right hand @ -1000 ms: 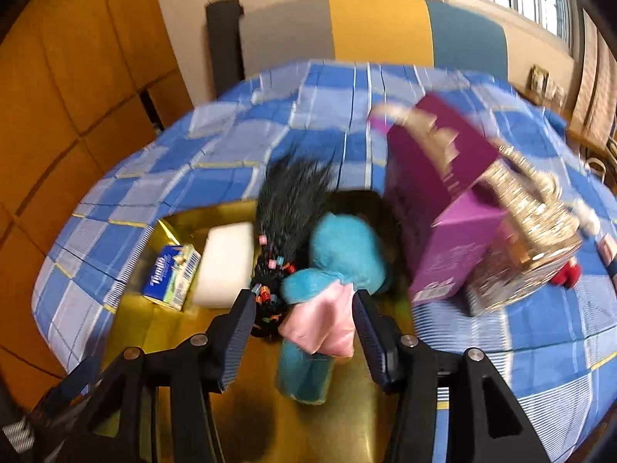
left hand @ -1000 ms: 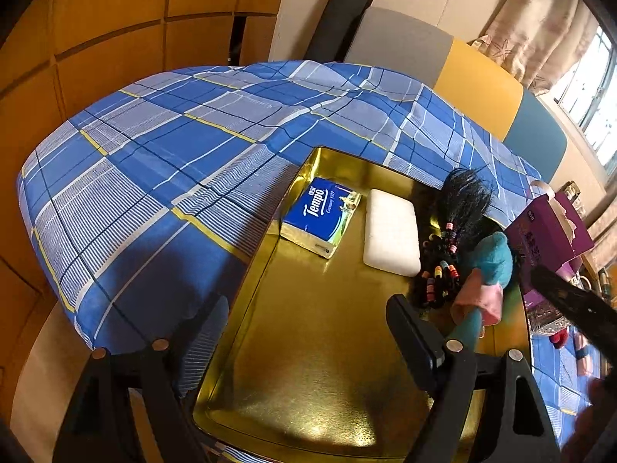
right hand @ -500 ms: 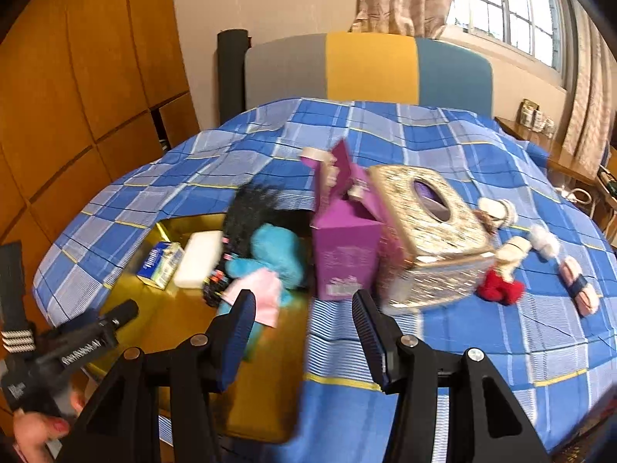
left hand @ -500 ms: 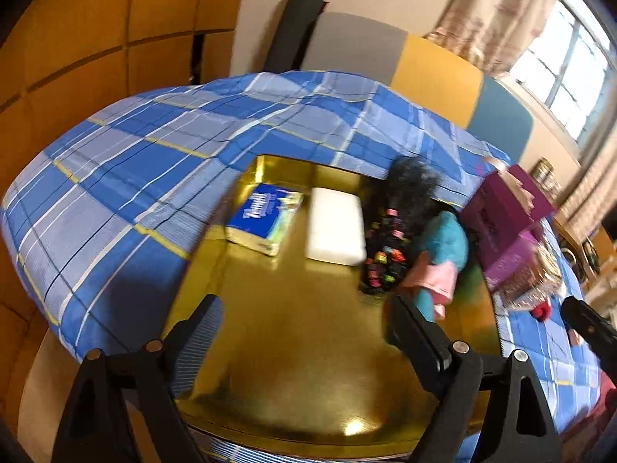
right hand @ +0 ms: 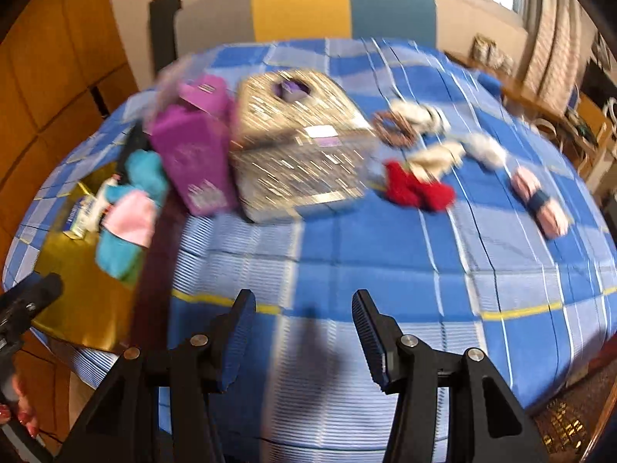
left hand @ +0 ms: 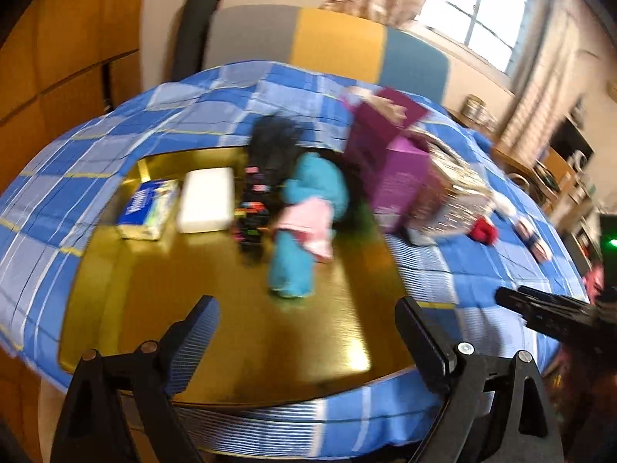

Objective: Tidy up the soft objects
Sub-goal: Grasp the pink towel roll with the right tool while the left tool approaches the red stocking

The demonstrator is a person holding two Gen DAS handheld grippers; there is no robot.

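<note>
A gold tray [left hand: 239, 332] lies on the blue plaid cloth and holds a blue tissue pack [left hand: 148, 208], a white pad [left hand: 206, 198], a black beaded hair piece [left hand: 266, 169] and a teal and pink soft toy [left hand: 304, 212]. My left gripper [left hand: 304, 337] is open and empty above the tray's near edge. My right gripper [right hand: 304, 332] is open and empty above bare cloth. Loose on the cloth are a red soft piece [right hand: 418, 189], a pink and navy one [right hand: 540, 200], a cream one [right hand: 435, 156] and a brown ring [right hand: 393, 129].
A purple box [right hand: 196, 154] and a glittery silver tissue box [right hand: 297, 154] stand right of the tray. A grey, yellow and teal bench back [right hand: 308, 7] runs behind the table. Wooden wall panels are on the left, a window on the right.
Both grippers have pulled back from the tray and swung right. The right gripper has left the teal toy and now faces the cloth with the loose pieces. Both views are motion-blurred.
</note>
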